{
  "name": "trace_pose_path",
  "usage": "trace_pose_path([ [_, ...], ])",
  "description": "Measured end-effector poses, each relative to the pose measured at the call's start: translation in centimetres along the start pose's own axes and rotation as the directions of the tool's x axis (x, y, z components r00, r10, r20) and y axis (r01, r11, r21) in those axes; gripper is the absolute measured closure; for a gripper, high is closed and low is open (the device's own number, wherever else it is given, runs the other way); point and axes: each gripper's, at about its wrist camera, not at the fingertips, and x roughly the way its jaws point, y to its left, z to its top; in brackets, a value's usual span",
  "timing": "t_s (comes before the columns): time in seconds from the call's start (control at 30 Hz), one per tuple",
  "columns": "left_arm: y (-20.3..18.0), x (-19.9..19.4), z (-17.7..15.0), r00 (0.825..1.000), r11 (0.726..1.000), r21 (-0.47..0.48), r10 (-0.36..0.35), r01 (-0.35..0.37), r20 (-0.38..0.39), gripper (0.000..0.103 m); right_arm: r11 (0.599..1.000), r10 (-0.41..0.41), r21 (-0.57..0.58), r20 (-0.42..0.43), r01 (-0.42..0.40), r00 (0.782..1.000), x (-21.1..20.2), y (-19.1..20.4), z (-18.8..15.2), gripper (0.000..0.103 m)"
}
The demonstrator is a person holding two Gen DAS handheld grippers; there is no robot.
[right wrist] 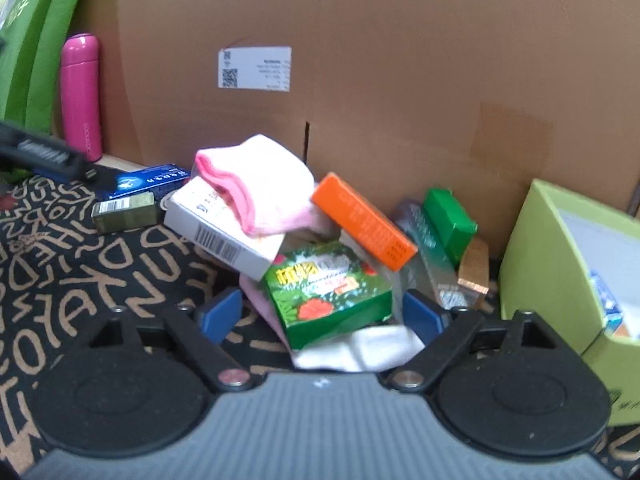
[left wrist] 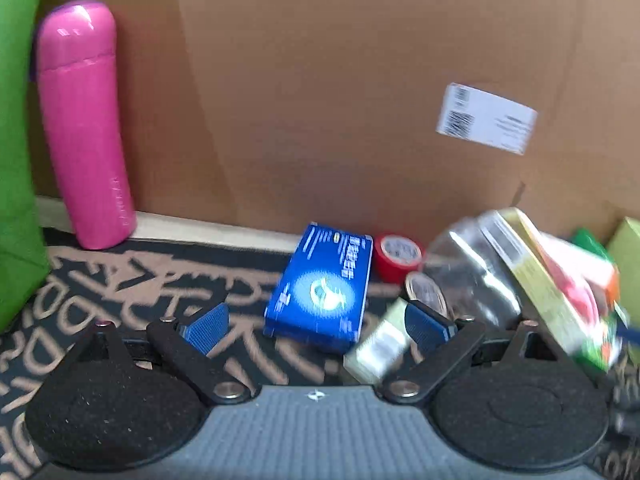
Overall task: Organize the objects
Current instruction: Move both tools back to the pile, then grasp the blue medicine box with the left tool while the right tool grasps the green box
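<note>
In the left wrist view my left gripper [left wrist: 318, 326] is open and empty just above the patterned mat, with a blue box [left wrist: 320, 288] lying right in front of its fingers. A small pale green box [left wrist: 378, 350] touches the right finger. In the right wrist view my right gripper [right wrist: 320, 314] is open, its fingers on either side of a green box with red fruit print [right wrist: 328, 292] that lies on white and pink cloth. Behind it is a pile: a white box [right wrist: 224, 232], a pink sock [right wrist: 260, 184], an orange box [right wrist: 364, 226].
A pink flask [left wrist: 86, 128] stands at the back left against a cardboard wall [left wrist: 340, 80]. A red tape roll [left wrist: 398, 256] and clear jar [left wrist: 476, 276] lie beside the blue box. A light green bin [right wrist: 560, 264] stands at the right. Green panels flank the left edge.
</note>
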Motion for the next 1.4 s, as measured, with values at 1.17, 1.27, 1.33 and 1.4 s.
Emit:
trace_pose_path([
  [1.17,-2.7,-10.9,-11.9,0.993,0.983,0.173,-0.040,0.058,-0.108,0.018,0.995,0.097,0.031,-0.127,-0.094,0.987,-13.5,4.5,-6.6,0.026],
  [1.27,-3.0,-10.6,-11.8,0.995,0.978,0.204,-0.027,0.046,-0.097,0.023,0.994,0.106,0.030,-0.128,-0.103,0.986,-13.1,4.3,-6.6,0.026],
  [1.33,-3.0,-10.8,-11.8,0.995,0.975,0.216,-0.030,0.050,-0.094,0.026,0.993,0.118,0.029,-0.132,-0.115,0.984,-12.7,4.0,-6.6,0.026],
  [1.4,-3.2,-10.8,-11.8,0.995,0.975,0.216,-0.032,0.052,-0.094,0.026,0.992,0.128,0.023,-0.139,-0.126,0.982,-12.3,4.1,-6.7,0.027],
])
